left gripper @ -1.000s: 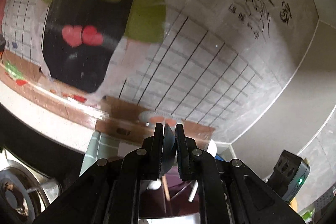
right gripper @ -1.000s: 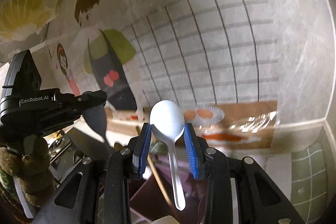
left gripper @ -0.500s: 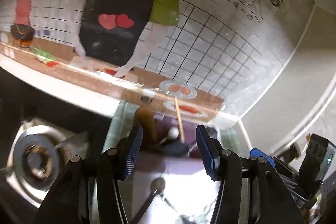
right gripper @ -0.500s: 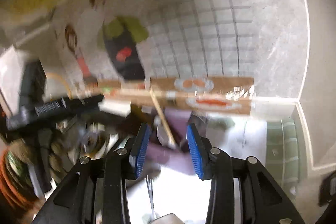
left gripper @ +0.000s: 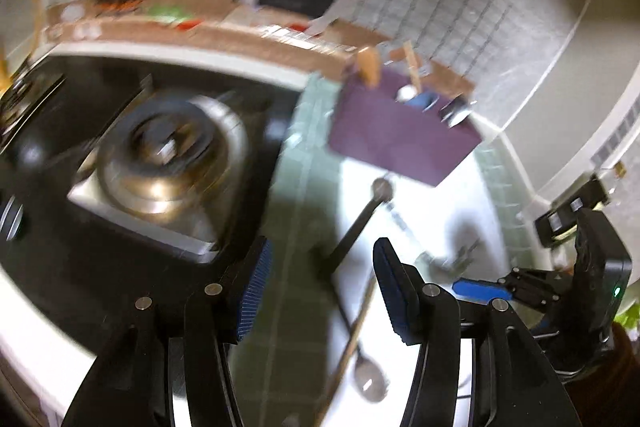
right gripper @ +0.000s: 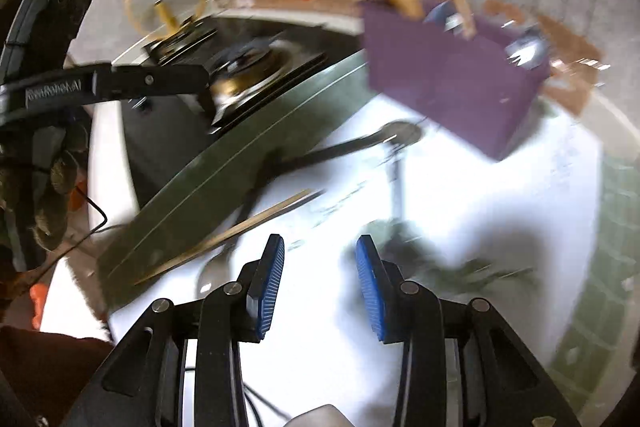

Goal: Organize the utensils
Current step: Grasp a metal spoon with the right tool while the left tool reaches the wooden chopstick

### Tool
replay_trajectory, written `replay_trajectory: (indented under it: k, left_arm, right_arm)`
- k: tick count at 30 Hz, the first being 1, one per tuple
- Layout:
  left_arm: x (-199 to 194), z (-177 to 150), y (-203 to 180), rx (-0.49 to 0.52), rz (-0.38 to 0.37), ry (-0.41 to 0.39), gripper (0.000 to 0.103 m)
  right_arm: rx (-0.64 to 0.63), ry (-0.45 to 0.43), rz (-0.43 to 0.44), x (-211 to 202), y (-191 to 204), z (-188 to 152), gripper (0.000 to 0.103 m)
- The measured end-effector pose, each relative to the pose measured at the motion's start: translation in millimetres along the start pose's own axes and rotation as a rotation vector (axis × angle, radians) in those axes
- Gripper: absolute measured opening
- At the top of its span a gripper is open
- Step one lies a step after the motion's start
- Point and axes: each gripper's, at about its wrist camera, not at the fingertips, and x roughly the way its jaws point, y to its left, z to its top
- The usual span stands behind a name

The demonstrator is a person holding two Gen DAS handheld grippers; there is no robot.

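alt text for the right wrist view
The open, empty right gripper hovers over a white mat strewn with utensils, including a dark ladle and a chopstick. A purple box behind already holds several utensils.

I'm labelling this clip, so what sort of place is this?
Most likely a home kitchen counter: a round gas stove burner, a purple utensil box holding cutlery, and a tiled wall behind.

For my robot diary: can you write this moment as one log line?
left gripper: open, empty | right gripper: open, empty | purple box: holds utensils | ladle: on counter
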Motion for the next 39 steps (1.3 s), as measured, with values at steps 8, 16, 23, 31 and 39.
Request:
replay_trajectory:
  k: [8,16,23,31,39]
  left_arm:
    - [-26.6,-43.5,36.1,-0.139,0.079,0.000,0.054]
    - [-36.0,-59.9,40.4,-0.139,0.102,0.015,0.054]
    - [-27.4,-59.5,28.2,-0.099,0.074,0.047,0.054]
    - [-9.2,-51.0,7.2,-0.045,0.032,0.091,0.054]
    - [16.3,-49.0,4.0,-0.080,0.019,0.164,0.054]
  right_arm:
    - [0.185,0.052,0.079,43.7,14.2,3.8,0.036]
    - [0.229,0.053,0.035,74.8,39.0,28.2,0.036]
    - [0.107,0.044,0.008,67.5,42.8,23.0,0.011]
    - [0.124,0.041,-0.096,38.7,-5.1,-0.2,0.006]
    - [0.198,0.028,-0.129,11.6,-44.6,-20.1,0.012]
